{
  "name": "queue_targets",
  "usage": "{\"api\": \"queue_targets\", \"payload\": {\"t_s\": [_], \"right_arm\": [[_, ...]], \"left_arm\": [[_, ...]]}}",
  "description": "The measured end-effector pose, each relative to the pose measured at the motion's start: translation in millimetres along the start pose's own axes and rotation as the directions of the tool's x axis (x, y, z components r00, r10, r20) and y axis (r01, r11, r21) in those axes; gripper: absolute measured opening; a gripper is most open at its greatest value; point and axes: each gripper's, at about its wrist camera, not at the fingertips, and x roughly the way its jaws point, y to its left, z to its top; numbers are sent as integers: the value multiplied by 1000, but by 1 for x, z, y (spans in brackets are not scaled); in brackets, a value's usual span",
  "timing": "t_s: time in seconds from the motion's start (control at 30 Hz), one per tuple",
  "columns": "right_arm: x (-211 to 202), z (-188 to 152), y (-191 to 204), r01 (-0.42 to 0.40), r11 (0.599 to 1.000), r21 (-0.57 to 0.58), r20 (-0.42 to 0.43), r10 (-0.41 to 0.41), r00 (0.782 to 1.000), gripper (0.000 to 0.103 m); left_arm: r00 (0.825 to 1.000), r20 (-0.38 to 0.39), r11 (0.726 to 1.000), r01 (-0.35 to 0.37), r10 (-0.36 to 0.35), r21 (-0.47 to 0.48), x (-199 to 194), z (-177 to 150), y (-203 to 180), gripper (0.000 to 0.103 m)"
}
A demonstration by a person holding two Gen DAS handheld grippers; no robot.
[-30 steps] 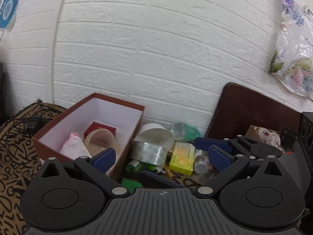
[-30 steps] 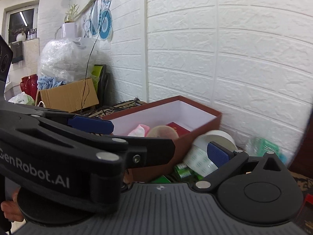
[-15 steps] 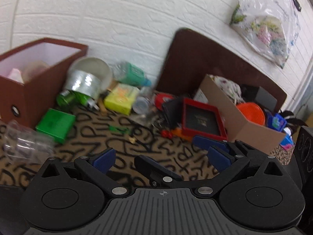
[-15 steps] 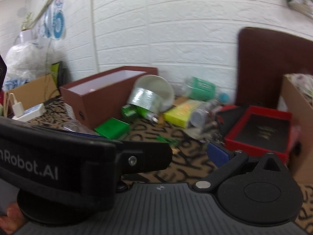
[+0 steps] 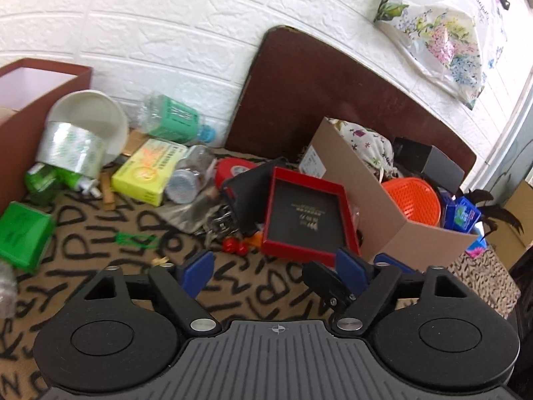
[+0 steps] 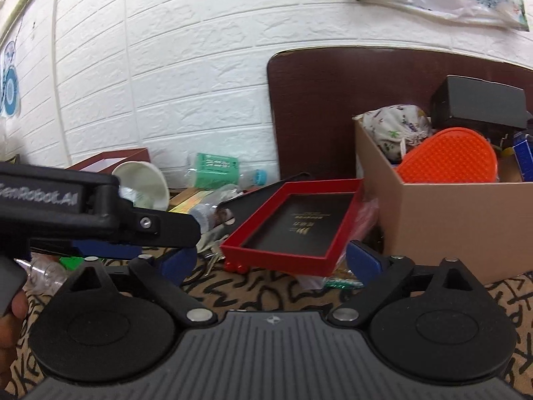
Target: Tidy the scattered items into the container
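Observation:
The brown box with a white inside (image 5: 43,100) stands at the far left against the wall; it also shows in the right wrist view (image 6: 110,160). A red tray box with a black insert (image 5: 308,216) (image 6: 299,226) leans on a cardboard box. My left gripper (image 5: 276,265) is open and empty, low over the rug just in front of the red tray. My right gripper (image 6: 269,260) is open and empty, close before the same tray. Scattered between are a yellow carton (image 5: 150,170), a green box (image 5: 23,233), a white cup (image 5: 90,120) and a clear bottle (image 5: 170,120).
A cardboard box (image 5: 383,206) (image 6: 443,223) at the right holds an orange basket (image 5: 413,200), a floral pouch and dark boxes. A dark brown board (image 5: 333,100) leans on the white brick wall. The floor is a tan rug with black letters (image 5: 260,286).
Both grippers swung right, away from the brown box, and dropped low toward the red tray, which is now close in front of them. Both stay open and empty.

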Motion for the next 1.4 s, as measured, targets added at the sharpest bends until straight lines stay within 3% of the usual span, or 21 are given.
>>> {"api": "queue_targets", "payload": {"t_s": [0.1,0.17,0.27,0.4,0.53,0.63,0.73,0.77,0.83,1.13,1.4], "right_arm": [[4,2,-5,6,1000,17,4,-6,1000,89],[6,1,-9,14,999,29,2,-14,1000,78],[7,0,-19,22,997,80,1,-22,1000,65],[11,-2,-30,38,989,144,-7,-37,999,59],[20,-4,-34,23,986,166,-34,-17,999,41],[23,-6,-34,26,986,162,-43,-19,999,32],[24,-7,-36,29,988,151,-55,-20,998,19],[24,-7,-38,22,987,156,-60,-13,998,19],[24,-8,-39,13,987,163,-71,-1,997,18],[7,-24,-19,-62,989,137,-169,85,982,18],[-17,-52,13,-158,977,142,-277,192,941,18]], "left_arm": [[1000,-18,1000,-4,4,-2,17,11,-2,70],[999,-40,1000,-11,11,-6,28,17,0,52],[998,-60,1000,-26,25,-17,39,21,5,51],[997,-74,999,-28,25,-38,51,22,10,48],[994,-105,1000,-28,26,-14,69,21,4,46],[989,-139,999,-46,45,-2,83,18,4,37],[986,-156,998,-68,65,-13,90,13,9,17],[986,-155,997,-67,63,-22,89,12,11,10],[986,-153,997,-71,66,-28,86,9,14,7],[972,-174,987,-159,157,3,35,-26,15,8],[953,-220,967,-236,210,-96,-22,-75,40,8]]}}
